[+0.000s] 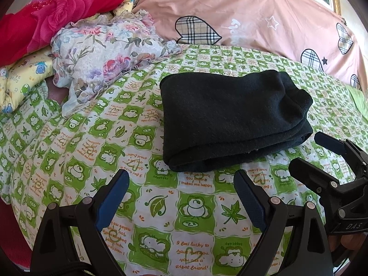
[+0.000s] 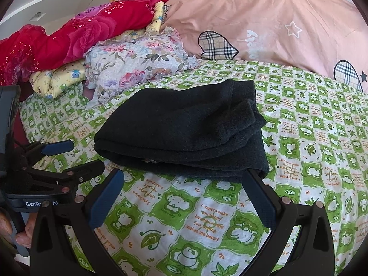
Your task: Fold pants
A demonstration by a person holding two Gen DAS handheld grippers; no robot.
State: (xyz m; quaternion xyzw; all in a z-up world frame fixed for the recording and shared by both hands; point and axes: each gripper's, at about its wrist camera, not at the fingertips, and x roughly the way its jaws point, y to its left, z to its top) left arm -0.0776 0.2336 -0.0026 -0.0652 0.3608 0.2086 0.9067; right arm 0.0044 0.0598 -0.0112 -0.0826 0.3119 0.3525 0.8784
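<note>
Dark pants (image 1: 230, 117) lie folded into a thick rectangular bundle on the green-and-white patterned bedsheet (image 1: 115, 161); they also show in the right wrist view (image 2: 184, 133). My left gripper (image 1: 181, 177) is open and empty, just short of the bundle's near edge. My right gripper (image 2: 184, 174) is open and empty, its right fingertip (image 2: 250, 177) close to the bundle's near right corner. The right gripper also shows in the left wrist view (image 1: 308, 151), and the left gripper shows in the right wrist view (image 2: 82, 156), both open.
A floral cloth (image 1: 103, 57), a red rose-print blanket (image 1: 57, 18) and a yellow cartoon-print cloth (image 1: 20, 76) are piled at the back left. A large pink quilt with plaid hearts (image 1: 253, 16) lies along the back.
</note>
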